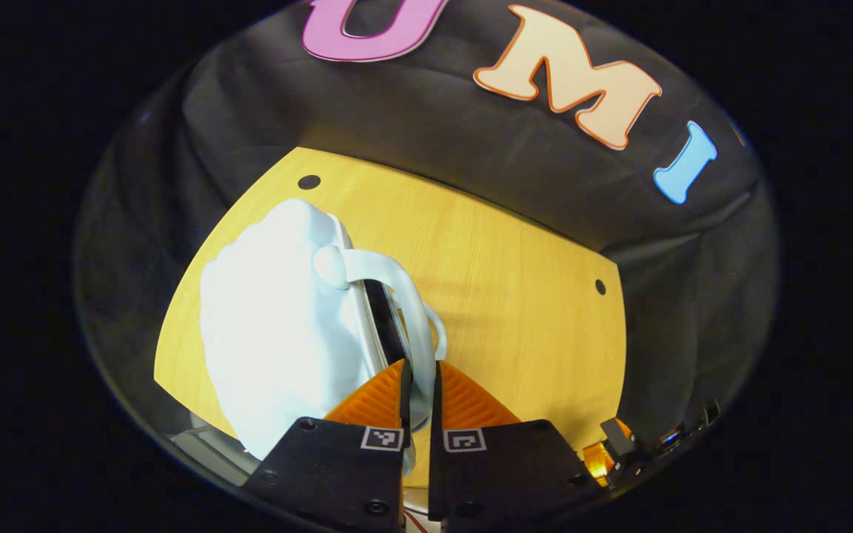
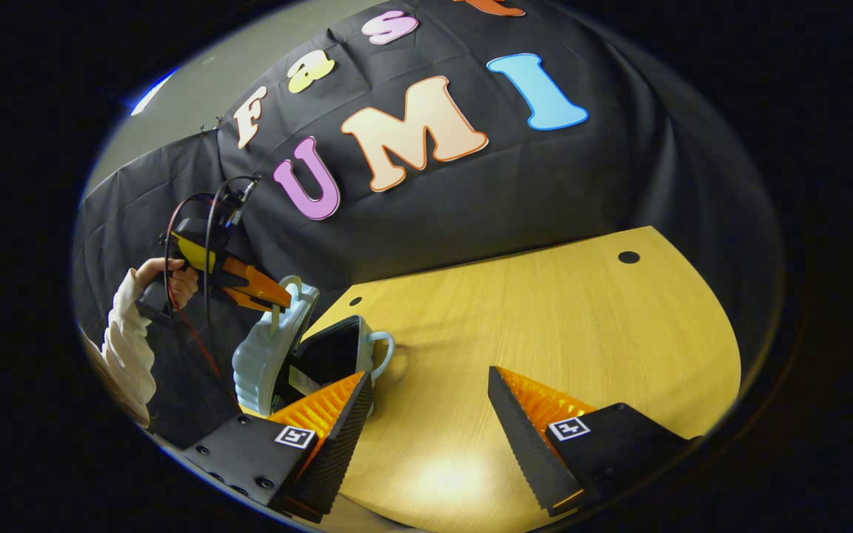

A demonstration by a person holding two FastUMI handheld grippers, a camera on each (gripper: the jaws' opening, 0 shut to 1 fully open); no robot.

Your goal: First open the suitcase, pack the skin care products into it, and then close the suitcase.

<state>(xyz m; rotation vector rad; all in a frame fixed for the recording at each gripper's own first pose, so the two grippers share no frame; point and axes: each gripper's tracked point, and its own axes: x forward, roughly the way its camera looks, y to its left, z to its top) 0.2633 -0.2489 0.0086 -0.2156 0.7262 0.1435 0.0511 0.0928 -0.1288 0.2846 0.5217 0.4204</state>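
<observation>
We find the small pale-blue hard-shell suitcase (image 2: 278,355) at the left edge of the light wooden table (image 2: 545,318), partly open: in the right gripper view one ribbed shell half is raised and tilted away from the other, with the dark lining showing in the gap between them.

The left gripper (image 1: 419,385) is pinched together on the suitcase's pale looped carry handle (image 1: 397,281), the fingers nearly touching with only the thin handle strap between them. We judge the handle is chosen because it sits on the rim of the lid half and gives a purchase that the smooth ribbed shell would not. In the right gripper view the same gripper comes in from above and to the left, held by a hand (image 2: 167,281) in a pale sleeve (cables trail off its back), which suits lifting the lid in an arc about the hinge.

The right gripper (image 2: 430,414) hovers over bare table near the front edge, just right of the suitcase, fingers wide apart and holding nothing. We read this as a ready stance: near enough to steady the lower half or fetch products once the lid is back.

The opening step looks under way, not finished. We cannot make out any skin care products.
</observation>
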